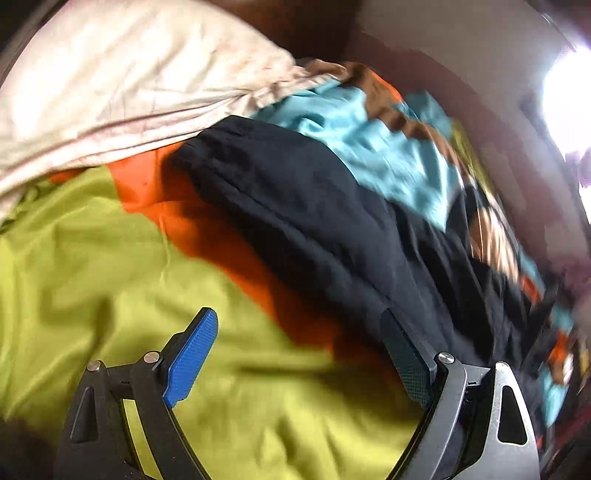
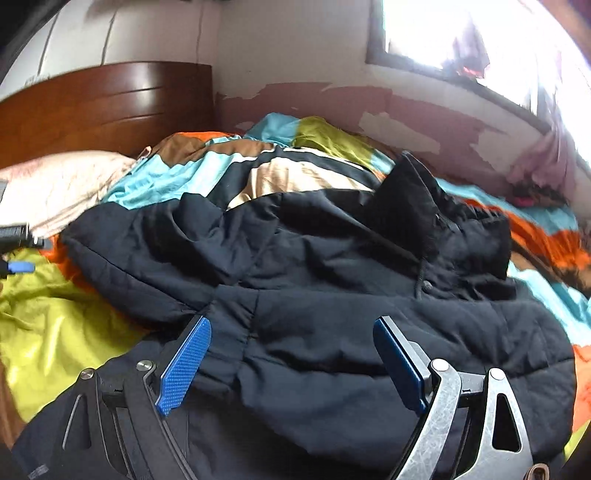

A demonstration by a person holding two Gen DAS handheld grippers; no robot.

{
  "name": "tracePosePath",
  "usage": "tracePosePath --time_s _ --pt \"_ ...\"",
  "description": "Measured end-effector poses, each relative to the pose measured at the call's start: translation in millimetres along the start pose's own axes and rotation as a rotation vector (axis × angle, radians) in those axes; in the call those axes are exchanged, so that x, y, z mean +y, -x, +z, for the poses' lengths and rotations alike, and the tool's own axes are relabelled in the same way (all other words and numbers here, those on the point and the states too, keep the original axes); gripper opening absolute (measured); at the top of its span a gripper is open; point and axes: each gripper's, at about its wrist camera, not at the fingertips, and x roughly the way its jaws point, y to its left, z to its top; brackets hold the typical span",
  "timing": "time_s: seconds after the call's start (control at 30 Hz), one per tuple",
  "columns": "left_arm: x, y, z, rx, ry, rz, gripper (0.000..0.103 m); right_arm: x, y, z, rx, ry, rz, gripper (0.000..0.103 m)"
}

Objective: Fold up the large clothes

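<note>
Spreading across centre frame in the right wrist view, the black padded jacket lies on a multicoloured quilt. Right gripper and left gripper: jaws apart, empty. Headboard and pillow bound the upper left; wall bounds the upper right.

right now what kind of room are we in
Most likely a bedroom. A black padded jacket lies on a bed with a colourful patchwork bedspread, a pale pillow sits by a wooden headboard, and a bright window is in the wall beside it.
</note>
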Motion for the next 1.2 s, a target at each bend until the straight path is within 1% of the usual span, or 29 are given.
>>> tracePosePath --time_s 0.07,0.1,0.2,0.27,0.3,0.33,0.37,0.4,0.43,0.53,0.6,0.7,0.8,0.83,0.87,0.93,1.0,1.07,1.13,1.2 --pt "9.0 -9.8 17.2 -0.020 0.020 -0.013 0.086 4.4 -9.3 1.6 -0.016 0.028 -0.042 0.089" --pt "11.7 -15.7 23.3 -0.023 0.031 -0.013 0.086 3.2 -13.1 1.5 -0.018 0.032 -0.049 0.089" --pt "24.9 -34.7 33.2 -0.014 0.093 -0.006 0.086 -3.5 -31.1 0.1 0.018 0.014 -0.057 0.089" --pt "33.4 -46.0 34.7 -0.001 0.139 -0.001 0.083 -5.0 -41.3 -3.4 0.047 0.003 -0.058 0.089" --pt "36.4 -48.6 34.3 -0.009 0.161 -0.003 0.069 -5.3 -48.3 -6.2 0.068 0.001 -0.060 0.089" --pt "37.4 -49.8 34.4 -0.018 0.169 -0.006 0.047 -4.4 -51.8 -8.4 0.079 0.001 -0.061 0.089" --pt "38.0 -49.6 34.4 -0.025 0.175 -0.009 0.038 -3.8 -57.1 -10.6 0.098 0.003 -0.062 0.089" --pt "37.7 -48.0 34.7 -0.027 0.174 -0.019 0.025 -3.2 -63.4 -13.4 0.123 0.007 -0.063 0.089" --pt "35.0 -48.3 35.4 -0.030 0.169 -0.015 0.018 -2.4 -69.8 -16.0 0.149 0.010 -0.071 0.089" --pt "24.8 -38.0 38.2 -0.056 0.112 0.018 0.007 0.5 -83.9 -20.4 0.202 0.021 -0.089 0.089" --pt "16.4 -26.8 40.4 -0.091 0.082 0.021 0.005 0.8 -89.9 -23.1 0.219 0.024 -0.096 0.090" --pt "-1.2 -2.3 43.6 -0.168 0.034 -0.005 0.003 -1.3 -94.8 -27.3 0.230 0.017 -0.090 0.091" --pt "-27.9 33.2 43.5 -0.251 -0.054 -0.043 0.003 -2.5 -98.2 -28.9 0.240 0.006 -0.083 0.092" --pt "-37.3 42.4 43.4 -0.272 -0.083 -0.052 0.003 -2.8 -95.9 -28.8 0.230 0.003 -0.076 0.092" --pt "-50.9 59.5 41.7 -0.300 -0.130 -0.070 0.003 -3.8 -92.4 -27.3 0.218 -0.003 -0.062 0.092" --pt "-74.5 80.4 39.4 -0.333 -0.200 -0.097 0.003 -11.1 -74.7 -22.4 0.160 -0.044 -0.016 0.092" --pt "-98.4 92.1 36.2 -0.356 -0.255 -0.120 0.003 -19.3 -57.8 -17.8 0.120 -0.094 0.010 0.092" --pt "-128.1 113.1 27.5 -0.387 -0.334 -0.154 0.003 -30.0 -40.0 -14.3 0.105 -0.136 0.040 0.092" --pt "-151.6 124.9 19.0 -0.404 -0.396 -0.186 0.003 -39.0 -22.0 -11.9 0.089 -0.131 0.049 0.092" --pt "-182.3 138.7 5.6 -0.406 -0.473 -0.246 0.003 -48.9 -4.1 -10.7 0.071 -0.122 0.060 0.092"
